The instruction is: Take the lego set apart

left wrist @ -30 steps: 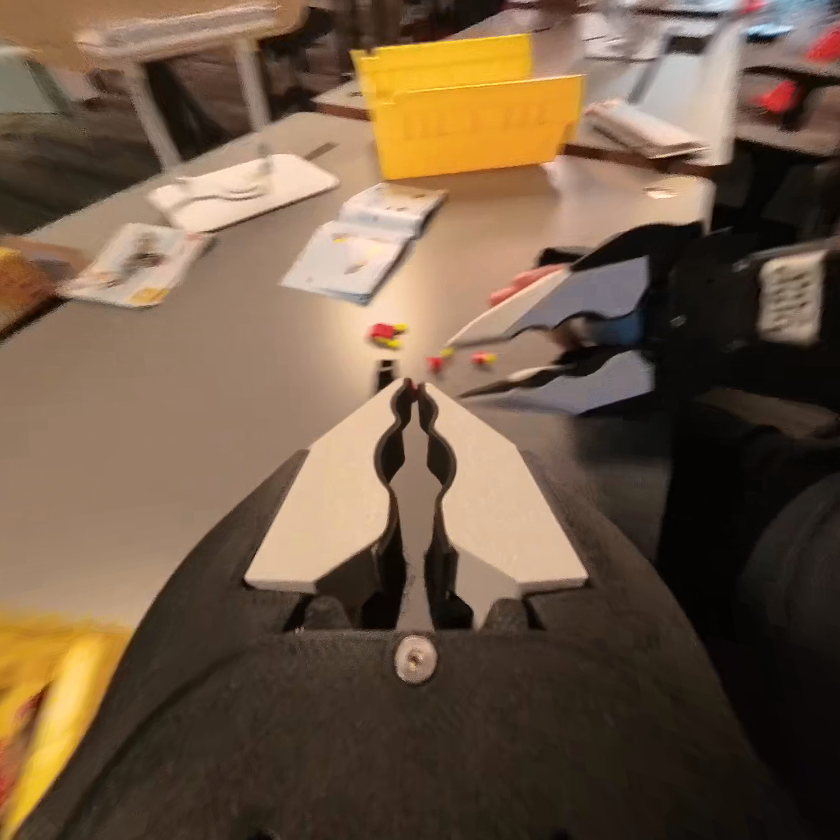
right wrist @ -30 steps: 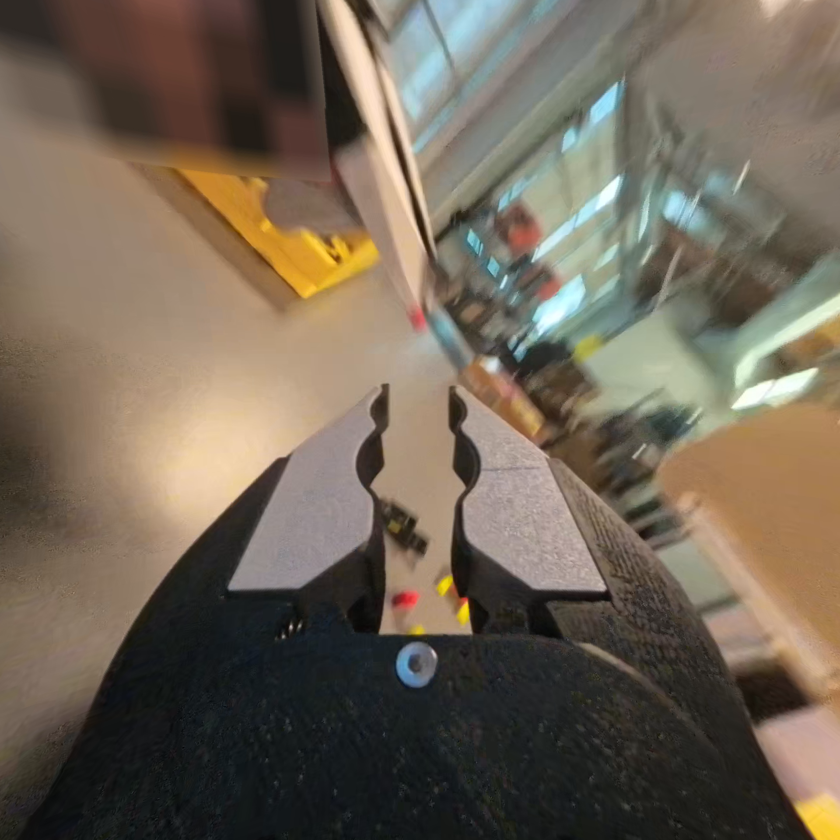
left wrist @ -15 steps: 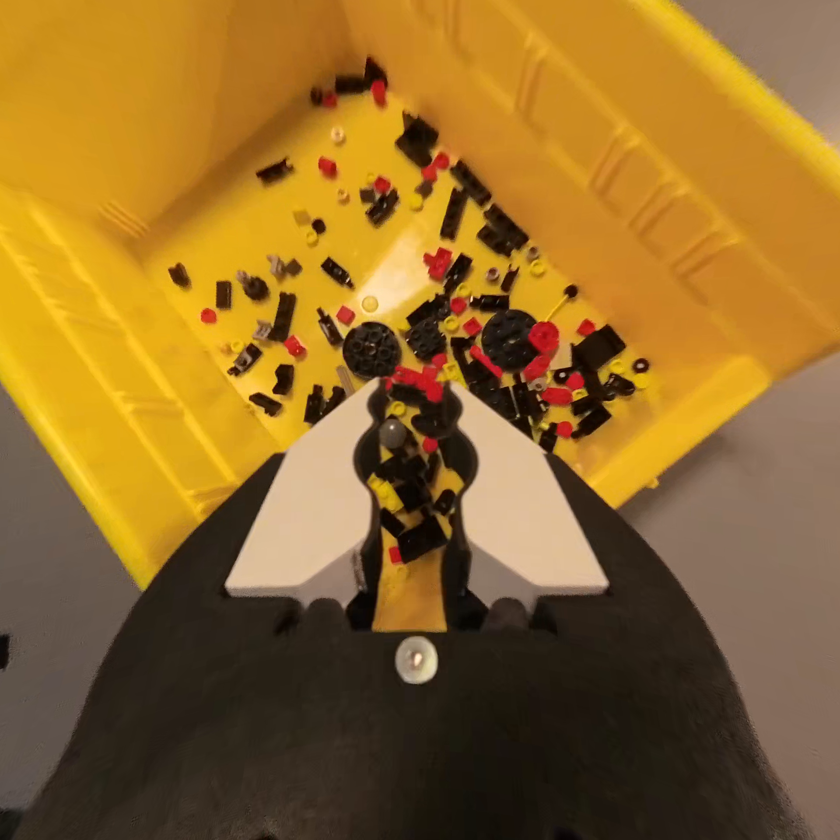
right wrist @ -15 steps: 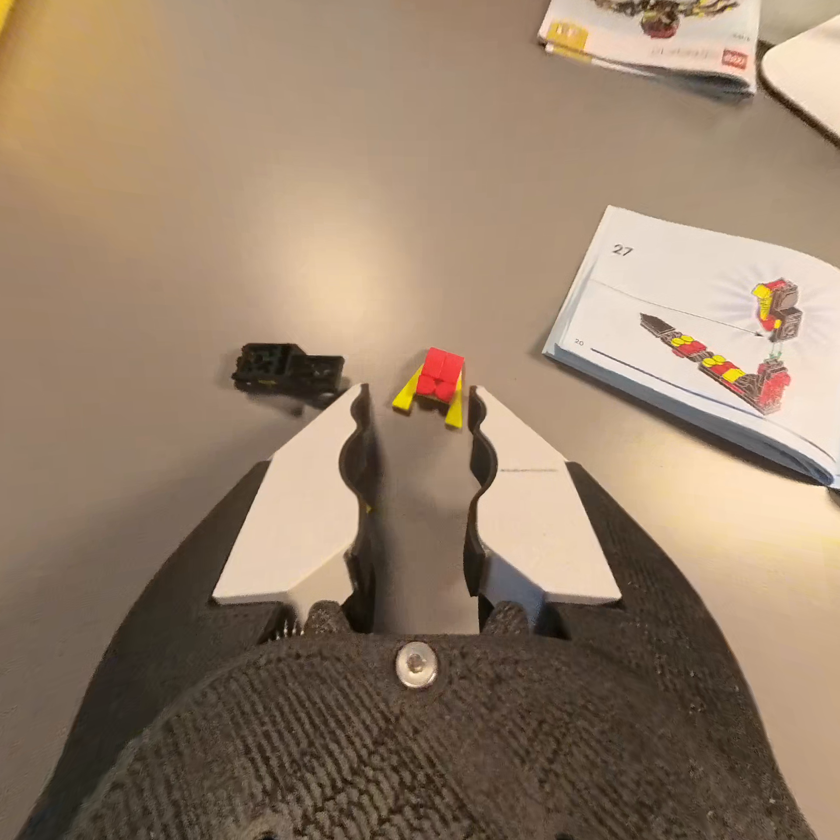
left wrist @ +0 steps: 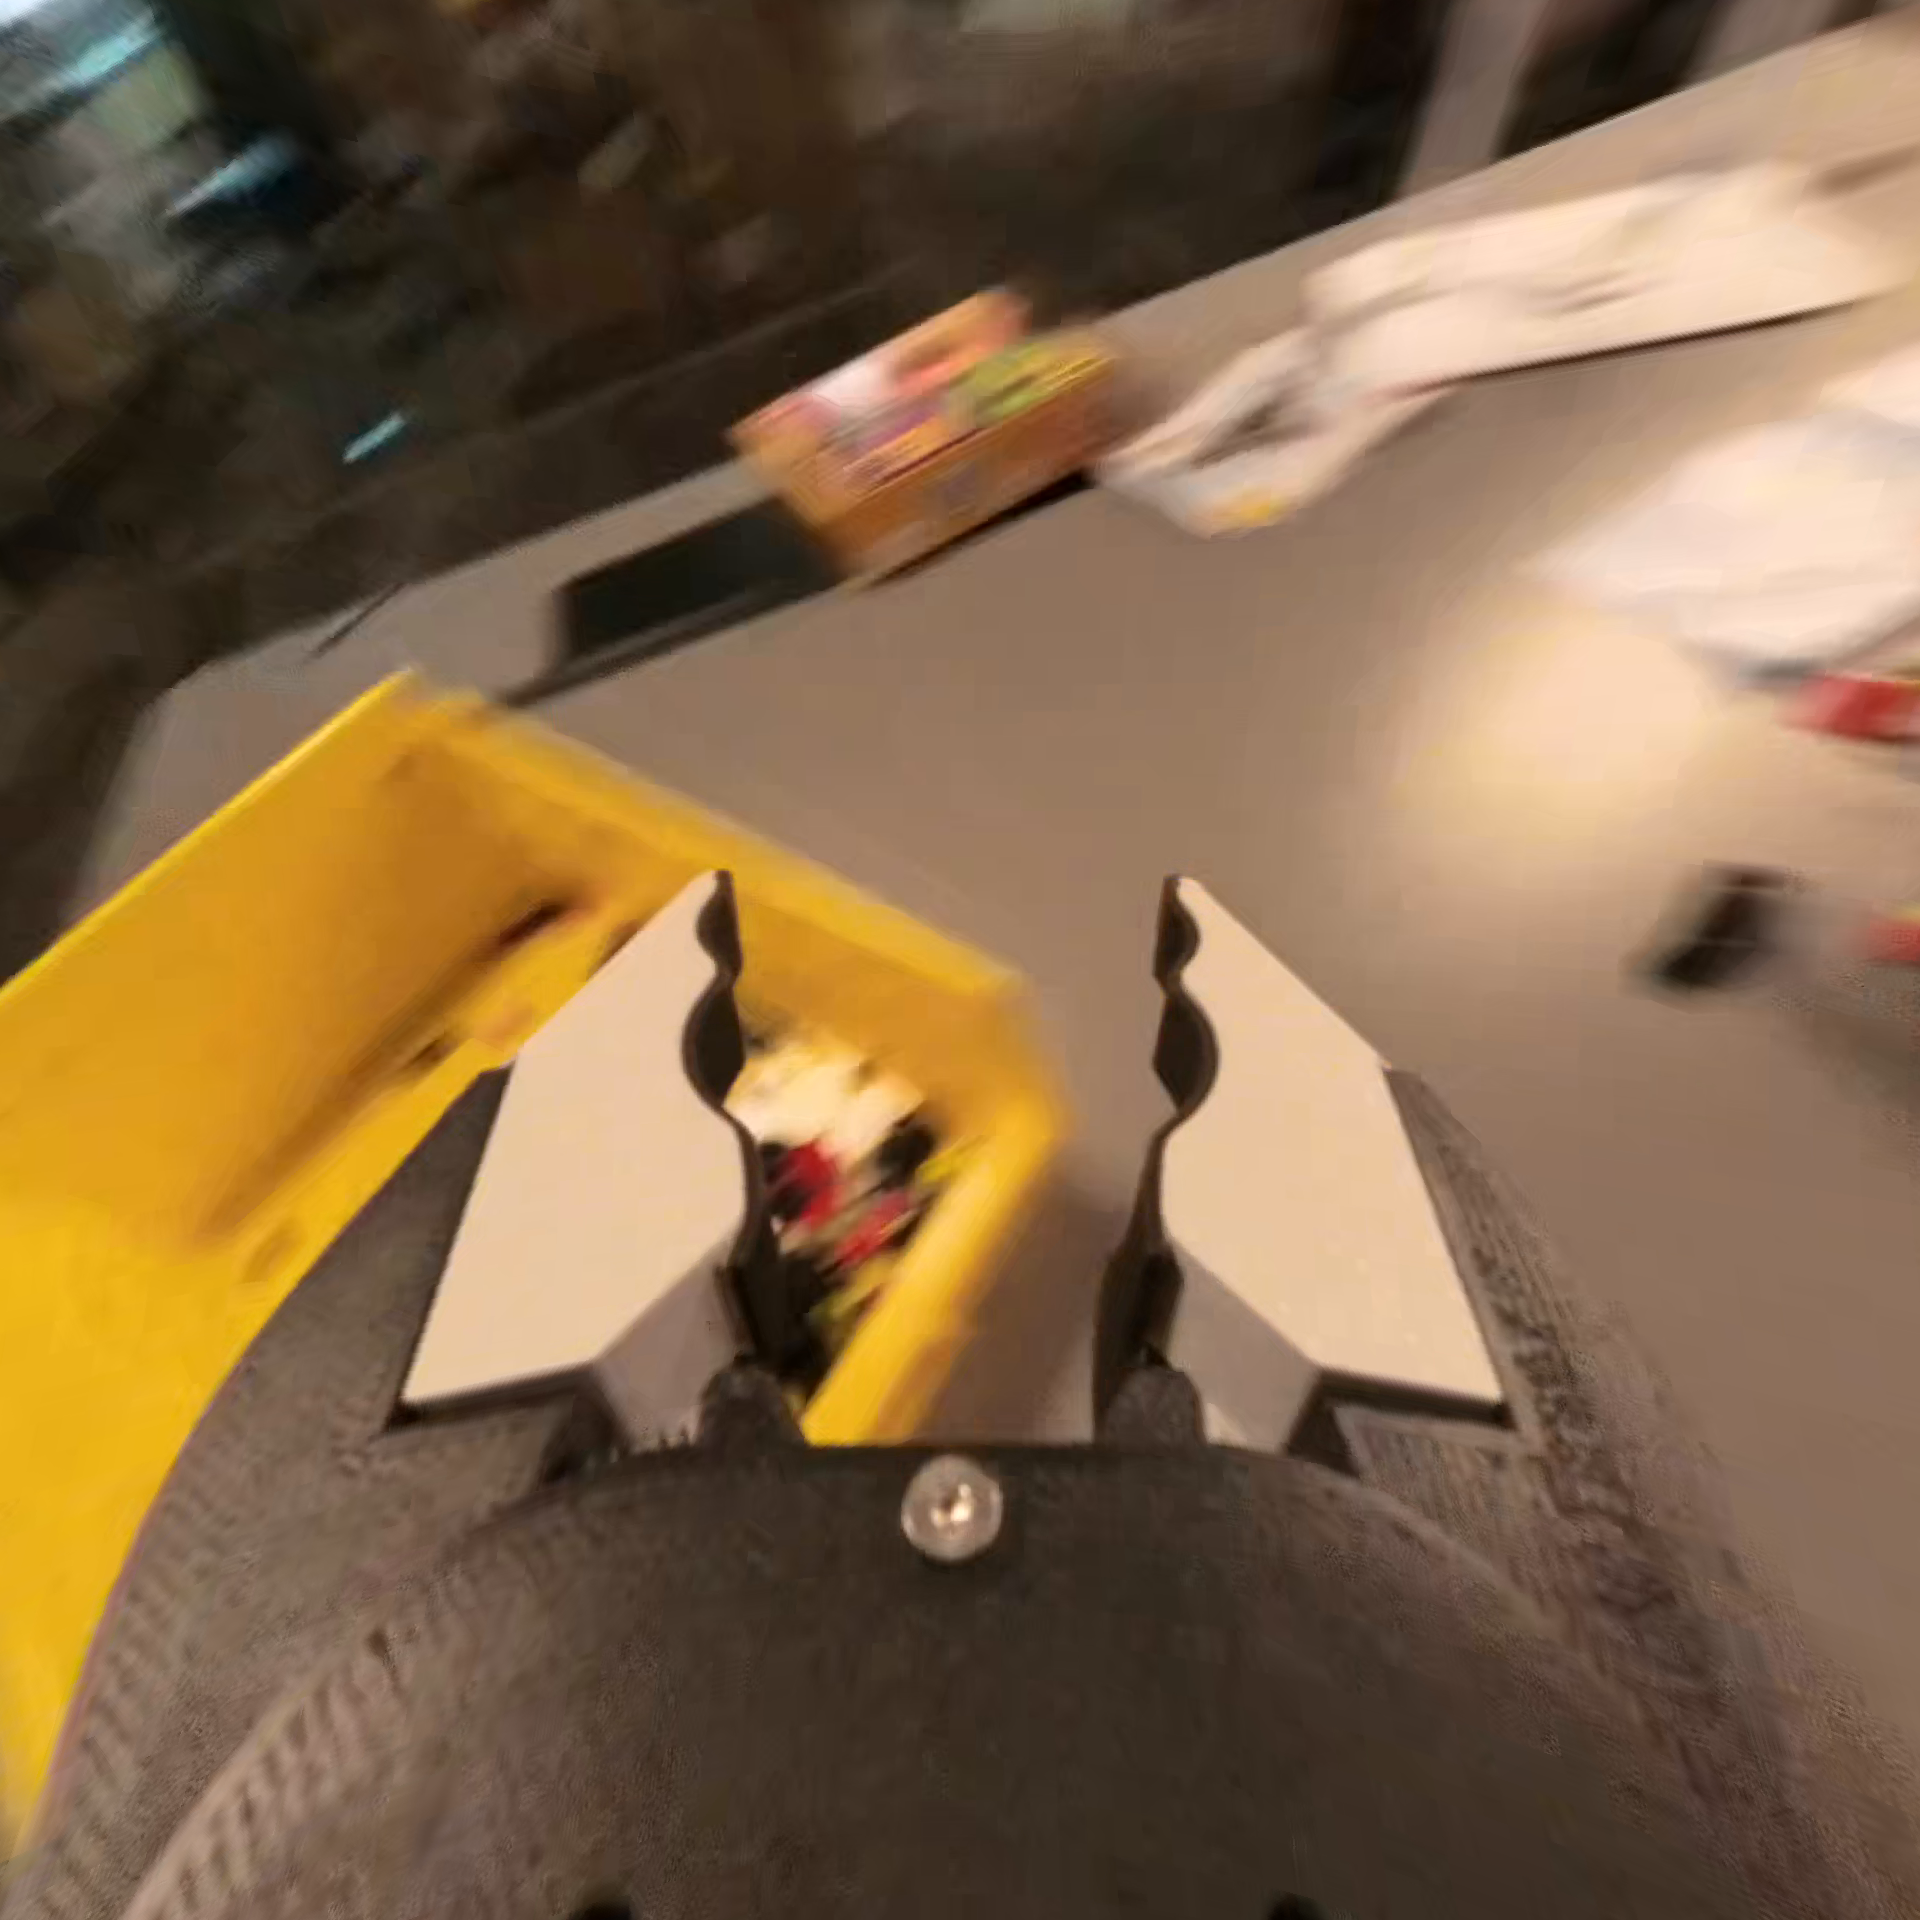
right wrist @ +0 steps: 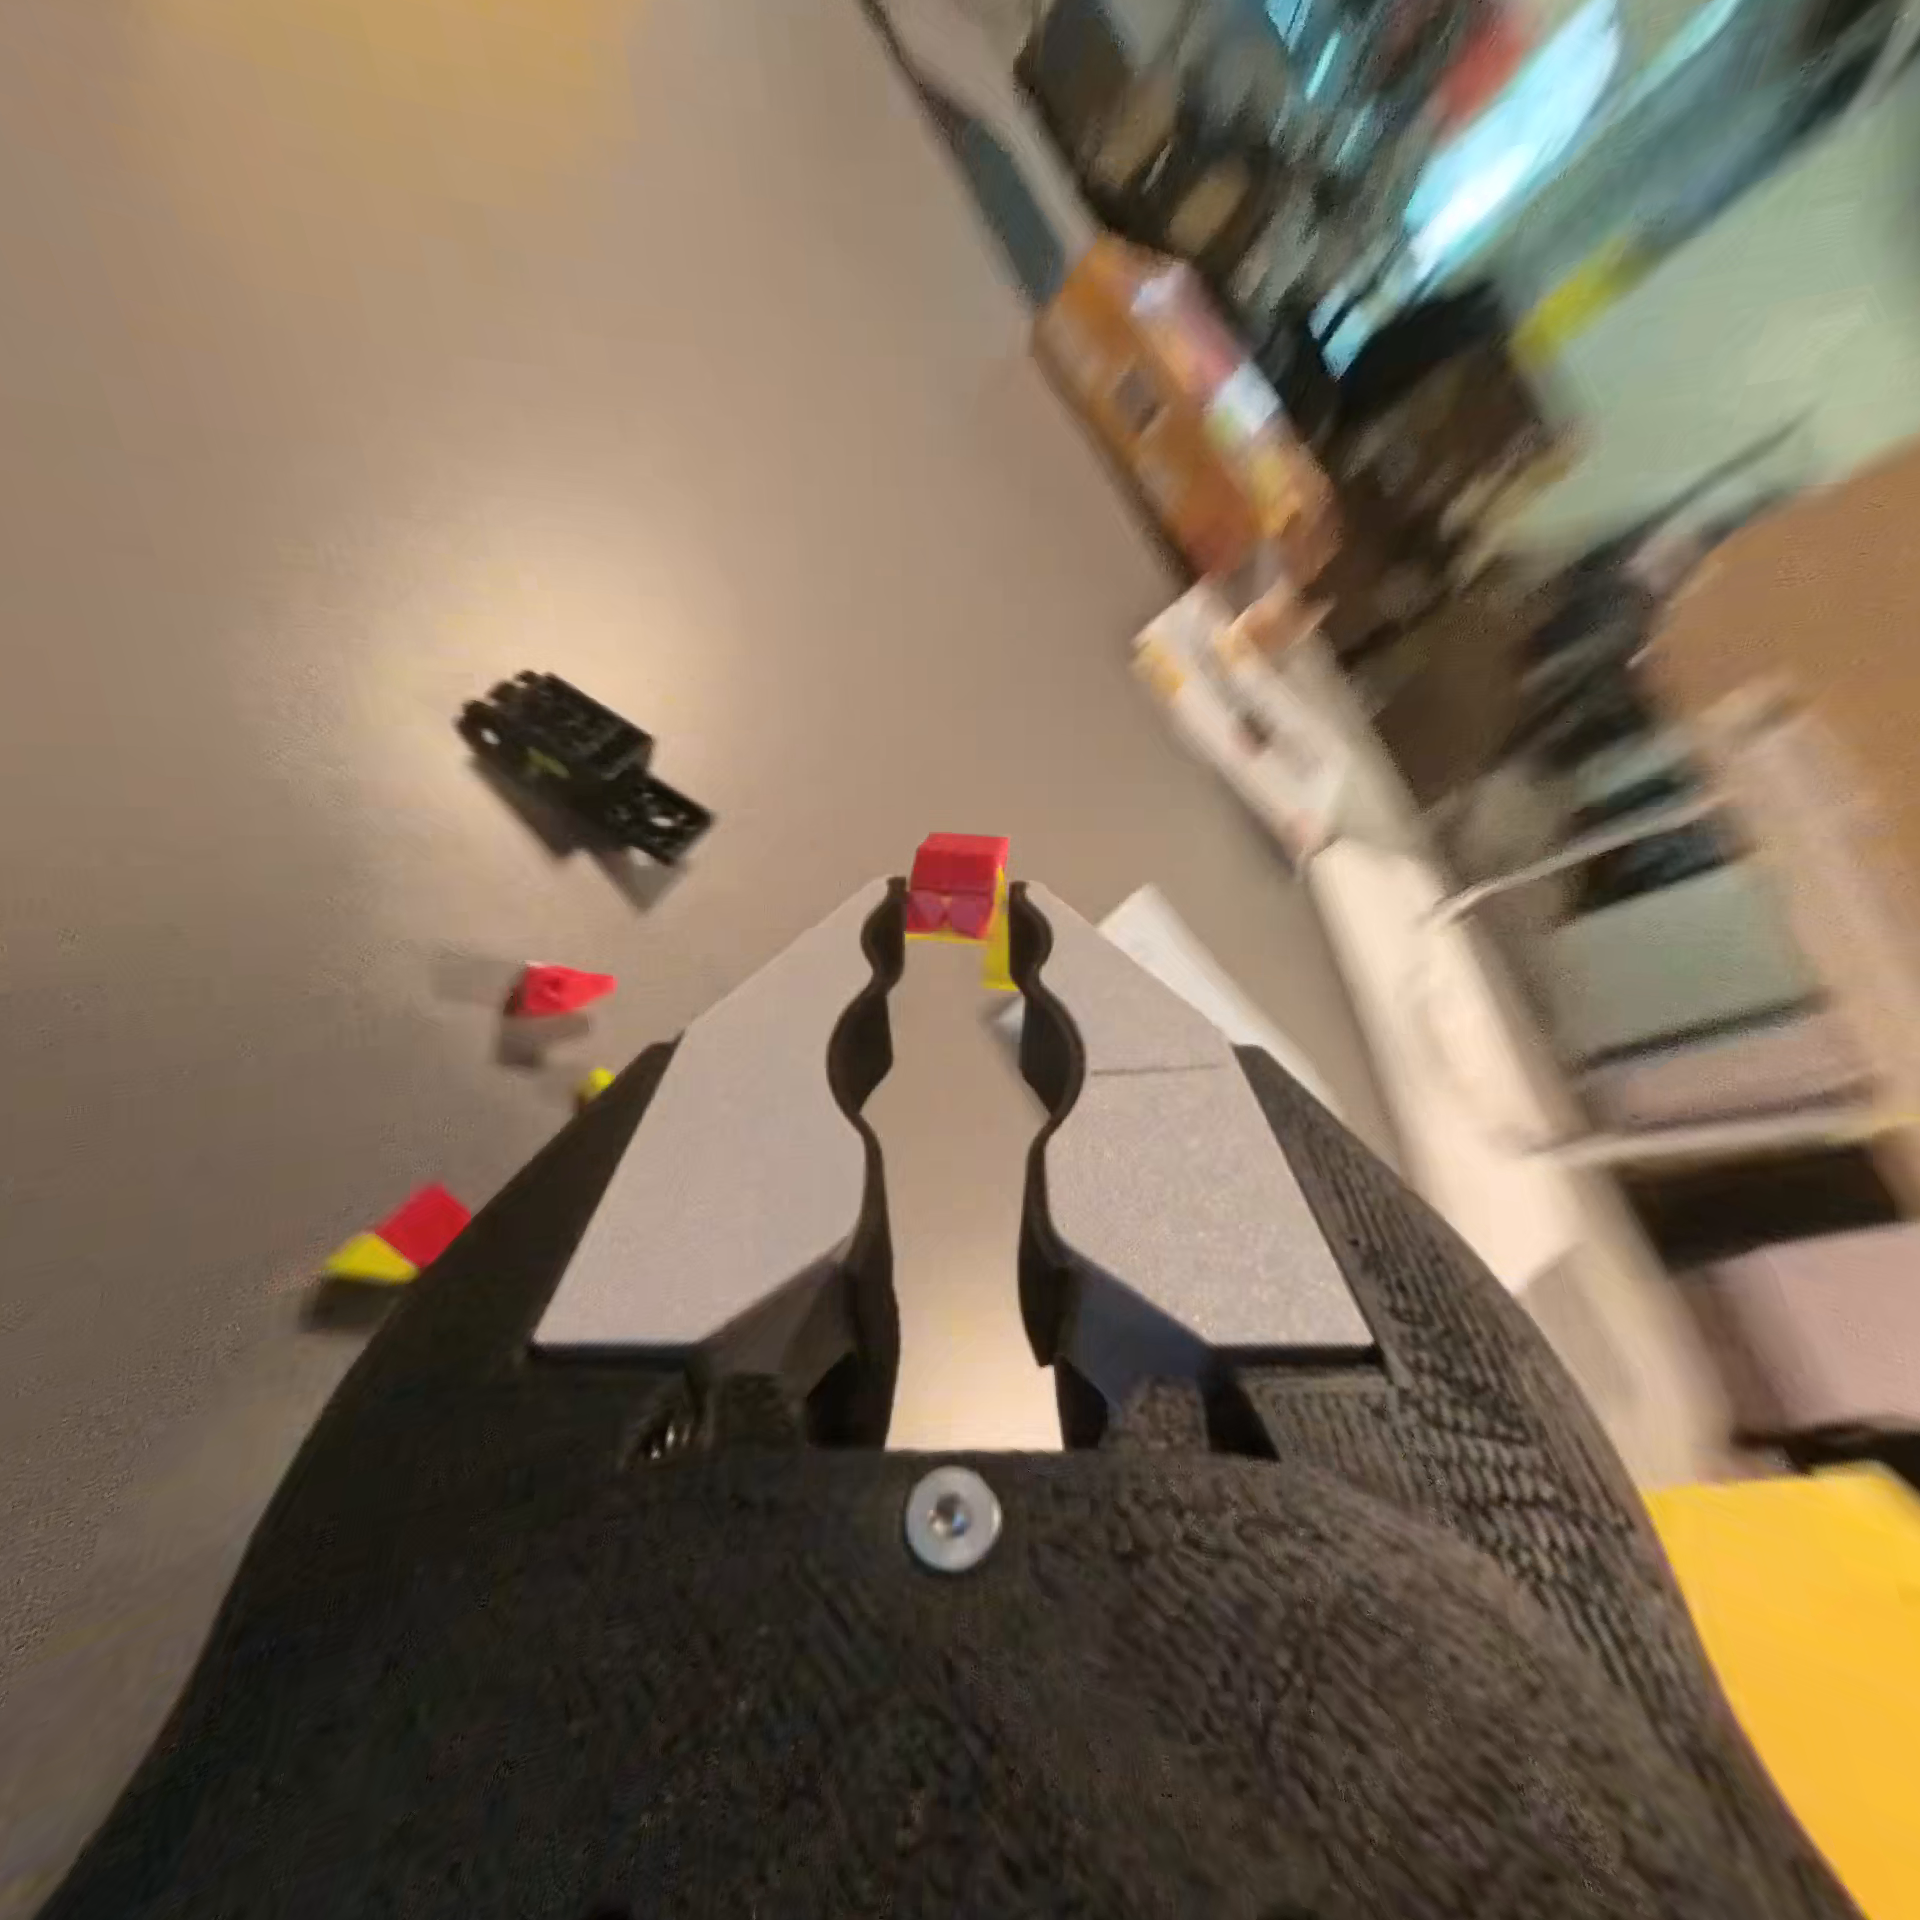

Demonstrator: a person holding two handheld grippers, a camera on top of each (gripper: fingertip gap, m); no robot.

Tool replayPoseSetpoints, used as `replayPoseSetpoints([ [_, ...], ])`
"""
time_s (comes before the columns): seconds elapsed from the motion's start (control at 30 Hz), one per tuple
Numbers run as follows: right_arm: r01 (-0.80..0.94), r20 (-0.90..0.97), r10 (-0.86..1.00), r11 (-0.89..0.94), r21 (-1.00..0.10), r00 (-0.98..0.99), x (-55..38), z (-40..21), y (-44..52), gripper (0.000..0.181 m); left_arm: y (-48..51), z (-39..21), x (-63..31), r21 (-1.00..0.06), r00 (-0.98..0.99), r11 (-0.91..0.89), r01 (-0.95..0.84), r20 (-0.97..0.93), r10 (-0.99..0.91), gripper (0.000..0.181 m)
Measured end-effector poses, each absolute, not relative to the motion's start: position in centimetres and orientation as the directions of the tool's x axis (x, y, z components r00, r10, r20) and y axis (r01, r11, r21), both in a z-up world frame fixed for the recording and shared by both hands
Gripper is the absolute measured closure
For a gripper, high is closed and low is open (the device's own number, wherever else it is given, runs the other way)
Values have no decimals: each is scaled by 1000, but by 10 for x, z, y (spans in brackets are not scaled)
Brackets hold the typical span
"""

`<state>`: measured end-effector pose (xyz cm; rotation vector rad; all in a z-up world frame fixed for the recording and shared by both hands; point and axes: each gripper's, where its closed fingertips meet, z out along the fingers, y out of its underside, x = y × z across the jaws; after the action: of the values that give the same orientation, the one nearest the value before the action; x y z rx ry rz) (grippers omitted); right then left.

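Note:
My right gripper (right wrist: 956,891) is shut on a small red-and-yellow lego piece (right wrist: 958,873), pinched between its fingertips. On the grey table (right wrist: 520,364) to its left lie a black lego assembly (right wrist: 582,764), a red piece (right wrist: 556,987), a tiny yellow piece (right wrist: 594,1083) and a red-and-yellow piece (right wrist: 400,1236). My left gripper (left wrist: 948,894) is wide open and empty, at the right corner of a yellow bin (left wrist: 312,987) that holds several loose lego pieces (left wrist: 842,1164). The black assembly (left wrist: 1714,935) shows blurred at the far right of the left wrist view.
A colourful cardboard box (left wrist: 935,436) stands at the table's far edge, with white booklets (left wrist: 1766,540) to its right. In the right wrist view the box (right wrist: 1174,405) and a booklet (right wrist: 1247,707) lie ahead on the right, and a yellow bin corner (right wrist: 1787,1662) is at bottom right. There is about 30 cm between the tips of the two grippers.
My left gripper opened wide and swung from looking down into the bin to beside its corner. My right gripper closed on the red-and-yellow piece and tilted.

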<state>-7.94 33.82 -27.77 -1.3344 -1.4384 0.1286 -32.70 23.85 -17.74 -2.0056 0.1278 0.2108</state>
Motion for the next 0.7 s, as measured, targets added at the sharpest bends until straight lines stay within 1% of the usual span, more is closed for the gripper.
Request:
replayPoseSetpoints([
  [0.07, 593, 809, 574, 609, -526, 128, -80, -262, 327, 164, 251, -177, -240, -905, 932, -335, -261, -145, -333, 116],
  [0.1, 563, 881, 468, 712, -420, 64, -81, -257, 320, 164, 255, -181, -202, -910, 873, -298, -289, -123, -472, 121],
  [0.13, 539, 935, 355, 784, -308, 18, -80, -253, 315, 165, 259, -188, -170, -906, 813, -268, -327, -126, -568, 125],
  [0.2, 507, 980, 184, 853, -124, -70, -78, -253, 309, 165, 269, -209, -128, -859, 690, -196, -473, -223, -688, 129],
  [0.27, 467, 991, 73, 884, -12, -114, -77, -251, 304, 165, 281, -229, -104, -789, 591, -124, -602, -335, -734, 133],
  [0.33, 431, 990, -15, 899, 75, -140, -75, -249, 299, 164, 288, -239, -86, -762, 522, -76, -643, -364, -771, 141],
  [0.4, 399, 982, -101, 903, 158, -160, -74, -248, 293, 164, 290, -247, -76, -743, 483, -73, -666, -355, -801, 143],
  [0.47, 374, 971, -153, 903, 213, -185, -73, -251, 288, 164, 291, -251, -70, -728, 447, -52, -684, -362, -818, 150],
  [0.57, 371, 960, -195, 892, 259, -202, -71, -255, 288, 164, 289, -256, -67, -694, 398, -28, -719, -379, -836, 163],
  [0.63, 376, 959, -200, 888, 265, -203, -70, -256, 289, 164, 290, -263, -68, -657, 381, -38, -753, -388, -839, 164],
  [0.7, 379, 957, -194, 886, 266, -216, -70, -259, 290, 164, 289, -267, -65, -651, 372, -46, -757, -372, -851, 166],
])
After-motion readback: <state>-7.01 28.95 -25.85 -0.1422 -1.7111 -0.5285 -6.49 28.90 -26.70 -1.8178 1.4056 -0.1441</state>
